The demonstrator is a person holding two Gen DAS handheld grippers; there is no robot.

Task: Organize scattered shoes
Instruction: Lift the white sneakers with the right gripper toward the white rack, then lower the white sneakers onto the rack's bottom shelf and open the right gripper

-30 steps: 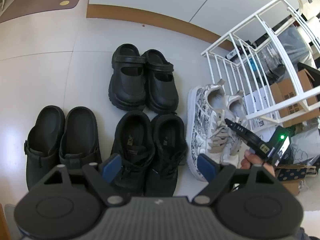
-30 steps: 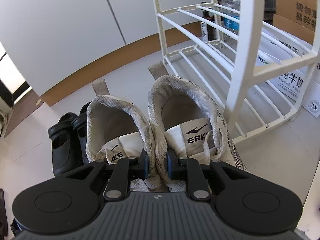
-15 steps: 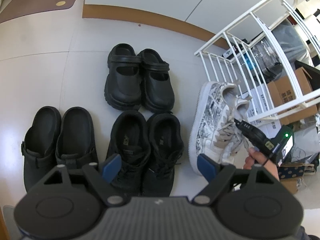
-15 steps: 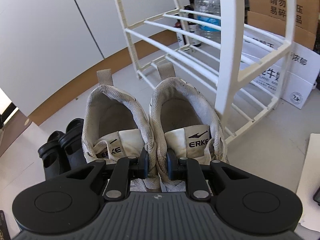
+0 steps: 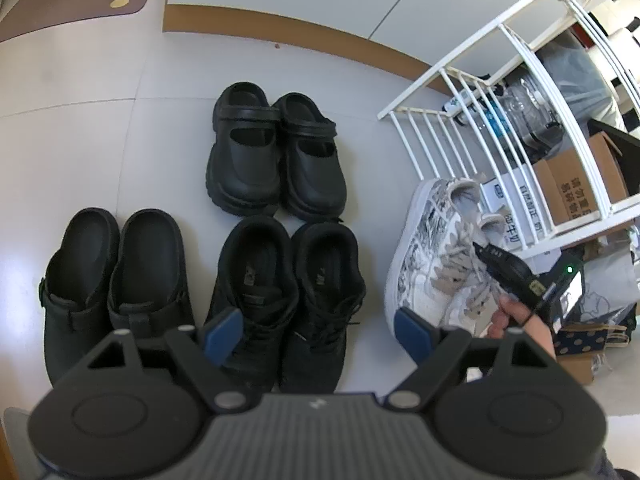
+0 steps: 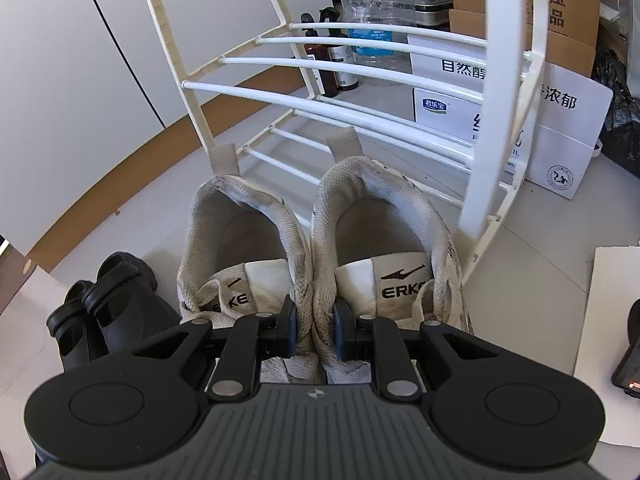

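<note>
My right gripper (image 6: 314, 332) is shut on the inner collars of a pair of white patterned sneakers (image 6: 312, 240), pinching both shoes together and holding them, heels forward, in front of the white shoe rack (image 6: 360, 76). In the left wrist view the sneakers (image 5: 432, 248) hang beside the rack (image 5: 500, 80) with the right gripper (image 5: 476, 246) on them. My left gripper (image 5: 320, 330) is open and empty above a pair of black lace-up sneakers (image 5: 288, 288). Black chunky clogs (image 5: 276, 160) and black slip-on clogs (image 5: 112, 280) sit on the floor.
Behind the rack stand a water jug (image 6: 376, 20), dark bottles (image 6: 340, 64), a white paper bag (image 6: 560, 132) and cardboard boxes (image 5: 576, 184). A white wall with brown skirting (image 5: 280, 32) runs along the far side. A brown mat (image 5: 80, 0) lies far left.
My right gripper has carried the white sneakers to the right and closer to the rack. The left gripper has stayed open over the black shoes.
</note>
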